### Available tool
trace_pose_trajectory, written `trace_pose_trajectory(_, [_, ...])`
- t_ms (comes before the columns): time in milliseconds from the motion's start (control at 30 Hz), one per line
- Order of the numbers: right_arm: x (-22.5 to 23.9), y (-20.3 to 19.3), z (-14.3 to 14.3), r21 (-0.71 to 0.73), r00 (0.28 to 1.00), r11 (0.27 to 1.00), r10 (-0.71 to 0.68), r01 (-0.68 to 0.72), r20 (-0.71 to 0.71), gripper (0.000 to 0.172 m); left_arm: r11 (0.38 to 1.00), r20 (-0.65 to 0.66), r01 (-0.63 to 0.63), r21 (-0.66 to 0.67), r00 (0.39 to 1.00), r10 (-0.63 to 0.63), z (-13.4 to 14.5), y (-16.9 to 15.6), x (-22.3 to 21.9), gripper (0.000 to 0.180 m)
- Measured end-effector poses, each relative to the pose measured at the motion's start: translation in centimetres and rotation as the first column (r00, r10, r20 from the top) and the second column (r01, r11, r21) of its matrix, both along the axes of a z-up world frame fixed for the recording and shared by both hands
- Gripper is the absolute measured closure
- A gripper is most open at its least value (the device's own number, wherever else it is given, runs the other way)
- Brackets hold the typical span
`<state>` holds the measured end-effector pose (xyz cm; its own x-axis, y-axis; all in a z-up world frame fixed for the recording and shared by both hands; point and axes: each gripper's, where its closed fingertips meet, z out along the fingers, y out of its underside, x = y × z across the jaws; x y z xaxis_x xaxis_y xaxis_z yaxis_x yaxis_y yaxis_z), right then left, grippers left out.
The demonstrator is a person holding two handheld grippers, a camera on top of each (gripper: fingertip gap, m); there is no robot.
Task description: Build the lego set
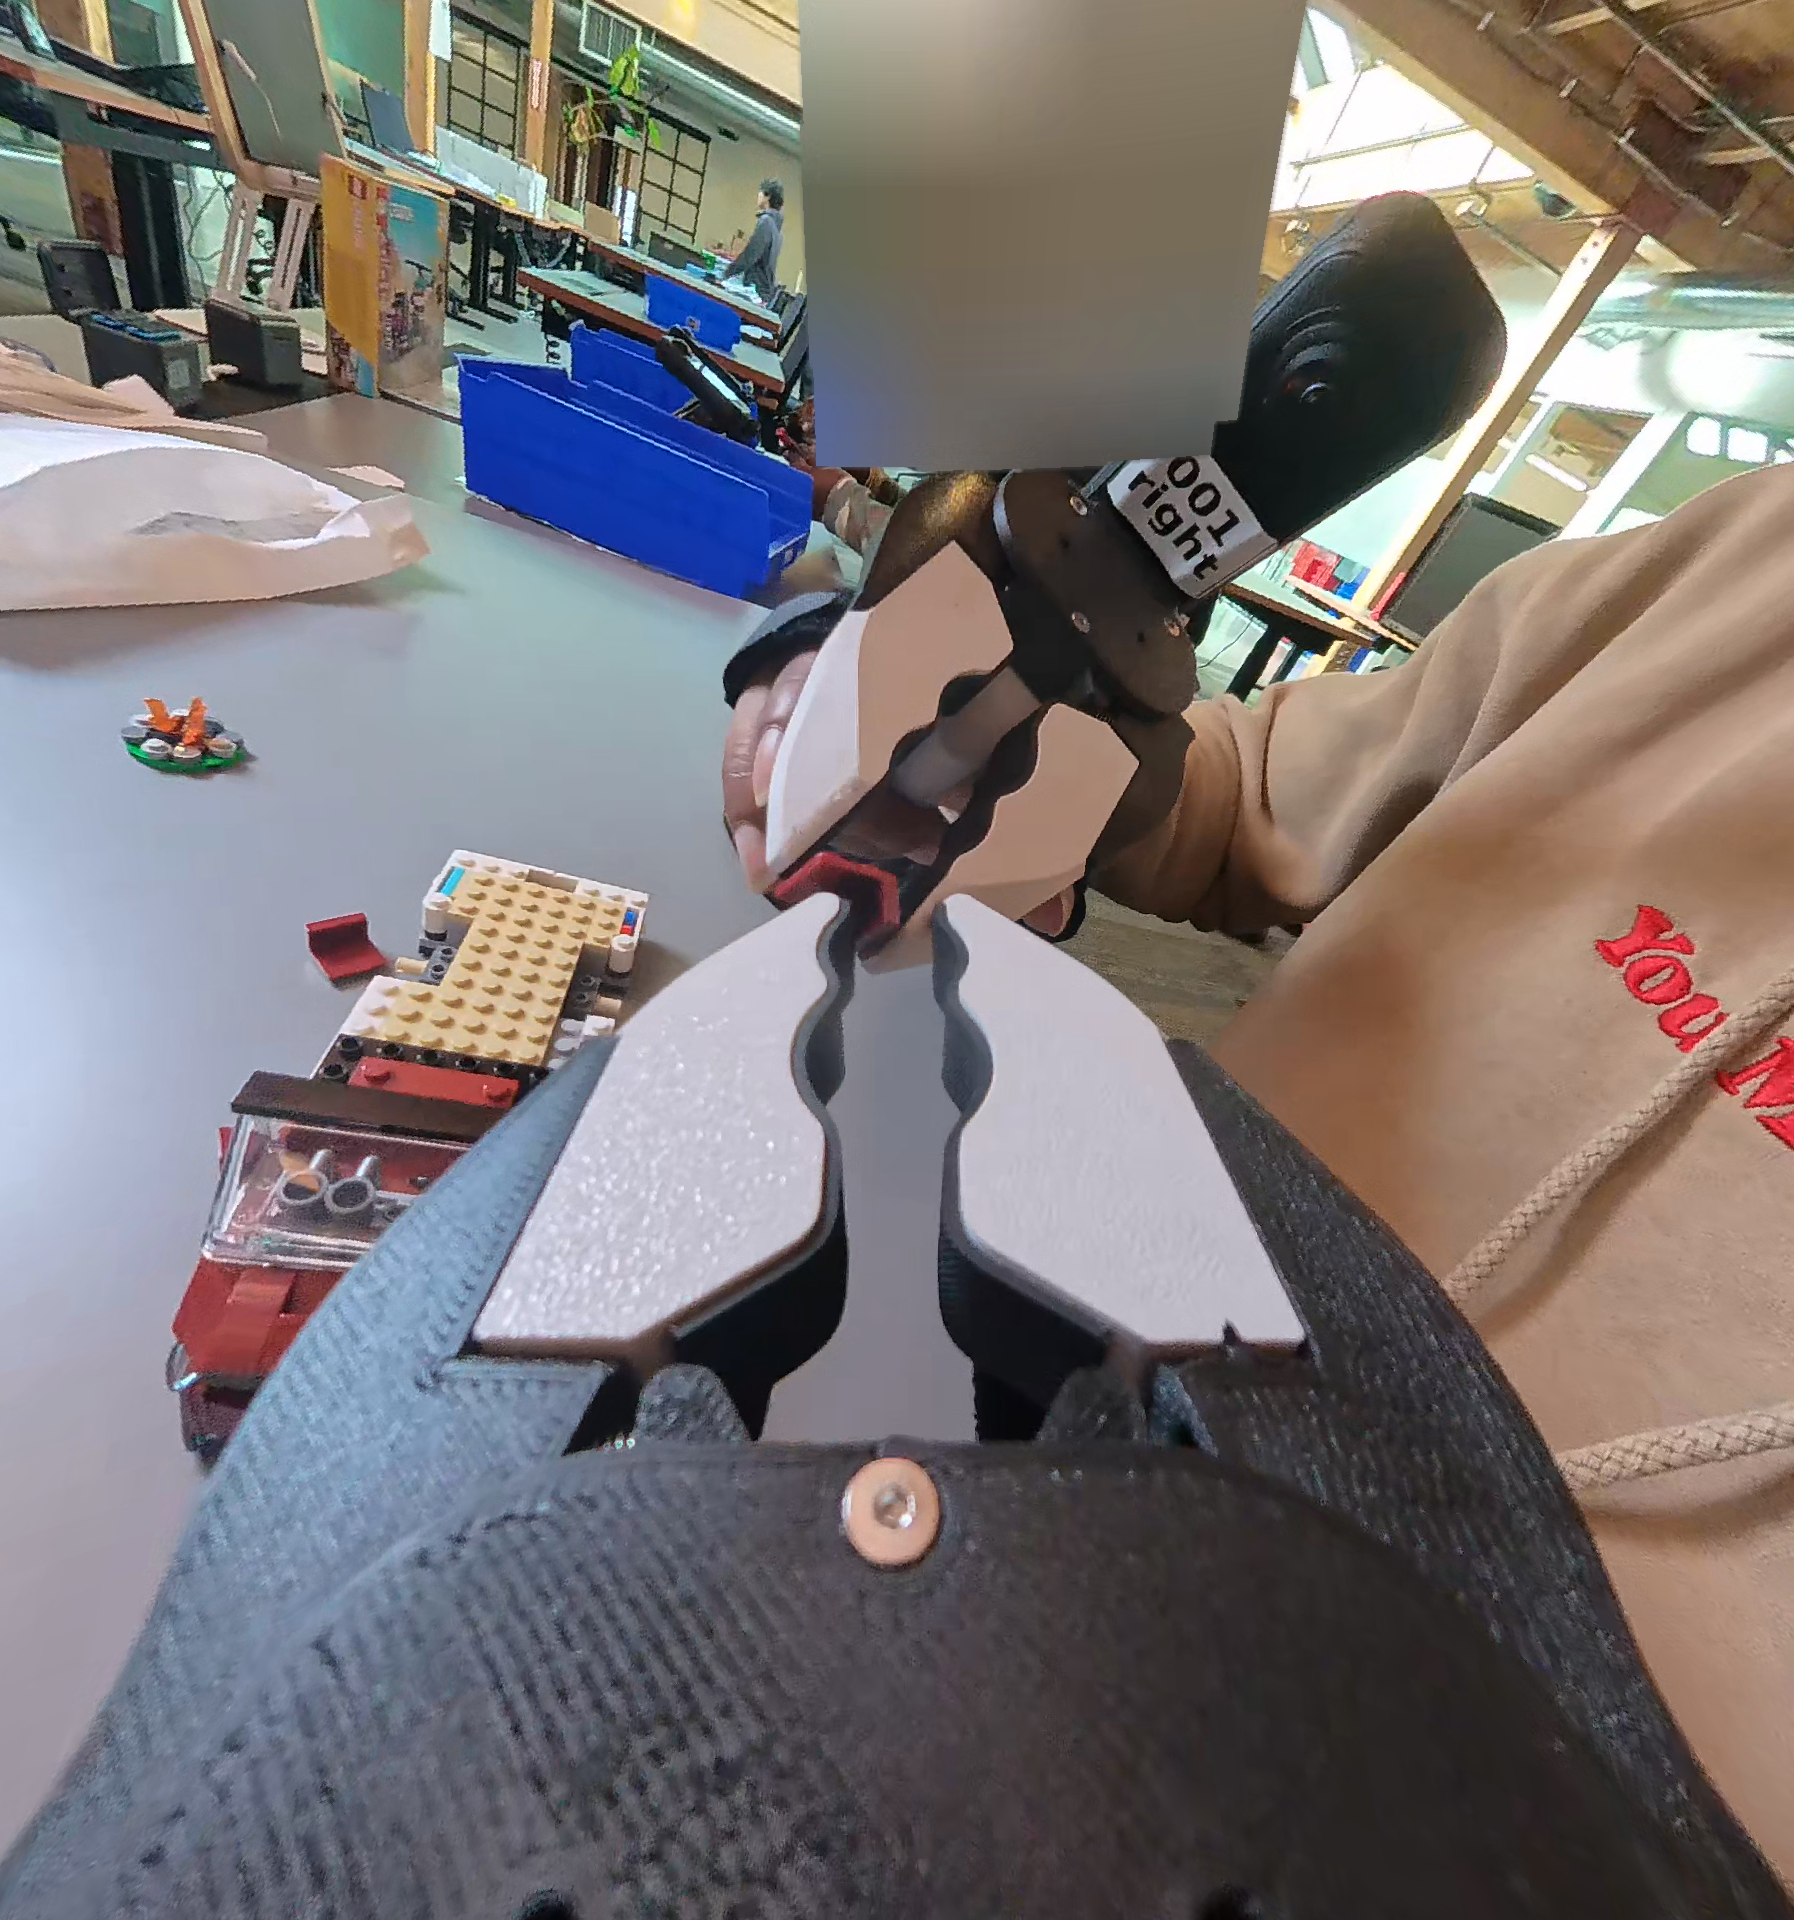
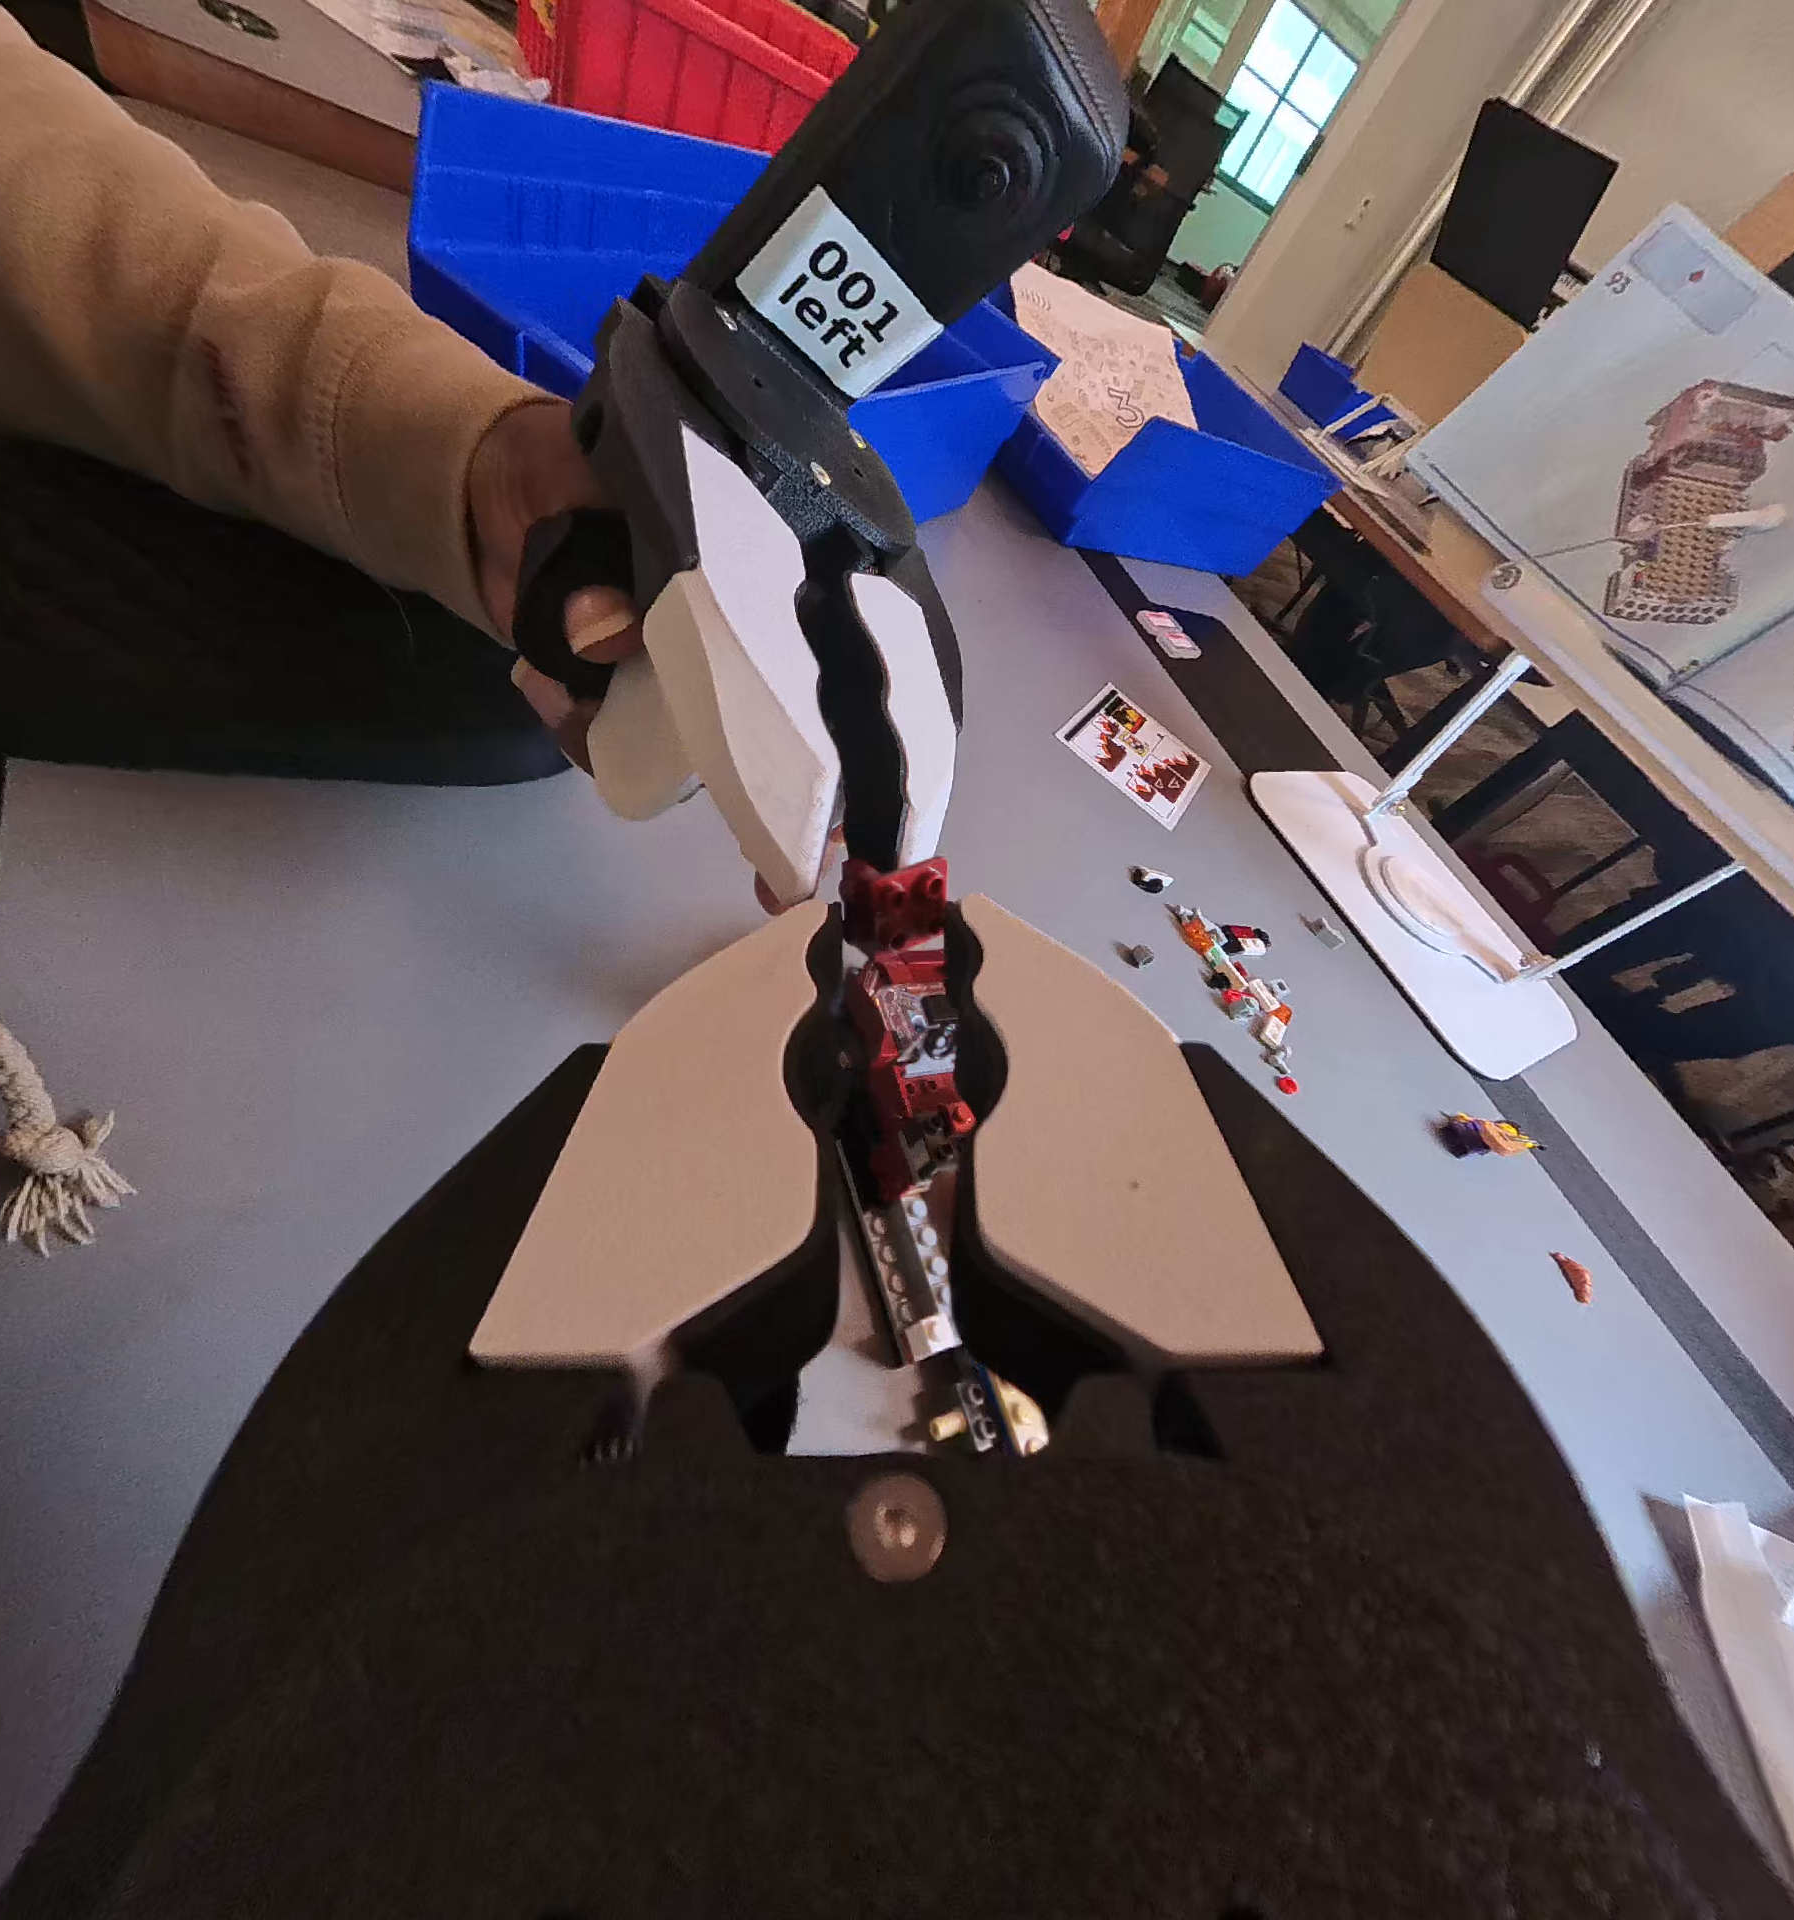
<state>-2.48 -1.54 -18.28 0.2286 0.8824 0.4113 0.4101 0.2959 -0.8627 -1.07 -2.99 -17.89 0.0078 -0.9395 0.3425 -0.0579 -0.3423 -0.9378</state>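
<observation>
- The right gripper (image 2: 895, 914) is nearly closed, its tips pinching a small dark red brick (image 2: 895, 902) above the grey table (image 2: 353, 1039).
- The left gripper (image 1: 888, 920) meets that brick tip to tip — jaws narrow; firm grip cannot be told.
- A half-built brick model (image 1: 477, 997) lies on the table below the brick (loose pieces (image 2: 1236, 971) nearby).

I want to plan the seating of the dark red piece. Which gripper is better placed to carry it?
Probably right: the right gripper already pinches the dark red piece, while the left gripper only meets it at its tips.
</observation>
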Motion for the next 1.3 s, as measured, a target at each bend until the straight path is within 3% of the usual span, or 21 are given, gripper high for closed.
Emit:
trace_pose_trajectory(367, [-0.1,-0.4,0.2,0.009,0.995,0.998,-0.064,0.065,-0.078,0.157,1.0,0.051,-0.004,0.01,0.999,0.003,0.5,-0.2,-0.3,0.171])
trace_pose_trajectory(467, [-0.1,-0.1,-0.1,0.026,0.995,0.996,-0.08,0.082,-0.068,0.158,1.0,0.061,0.008,-0.016,0.998,-0.007,0.4,-0.3,-0.3,0.16])
trace_pose_trajectory(567, [-0.1,-0.2,-0.2,0.002,0.994,0.998,-0.068,0.069,-0.086,0.158,0.999,0.062,-0.005,-0.034,0.998,0.007,0.2,0.0,-0.3,0.167])
trace_pose_trajectory(733, [-0.2,0.2,-0.4,-0.001,0.992,0.997,-0.073,0.074,-0.098,0.159,0.997,0.057,-0.03,-0.069,0.998,0.034,-0.2,0.8,-0.4,0.16])
trace_pose_trajectory(1067, [-0.2,0.9,-1.2,-0.034,0.989,0.995,-0.102,0.099,-0.11,0.159,0.992,0.034,-0.05,-0.114,0.998,0.054,-1.0,1.5,-0.4,0.162])
trace_pose_trajectory(1300, [-0.2,0.9,-1.6,-0.042,0.988,0.993,-0.113,0.11,-0.104,0.159,0.997,0.005,-0.047,-0.069,0.999,0.047,-1.2,1.2,-0.6,0.172])
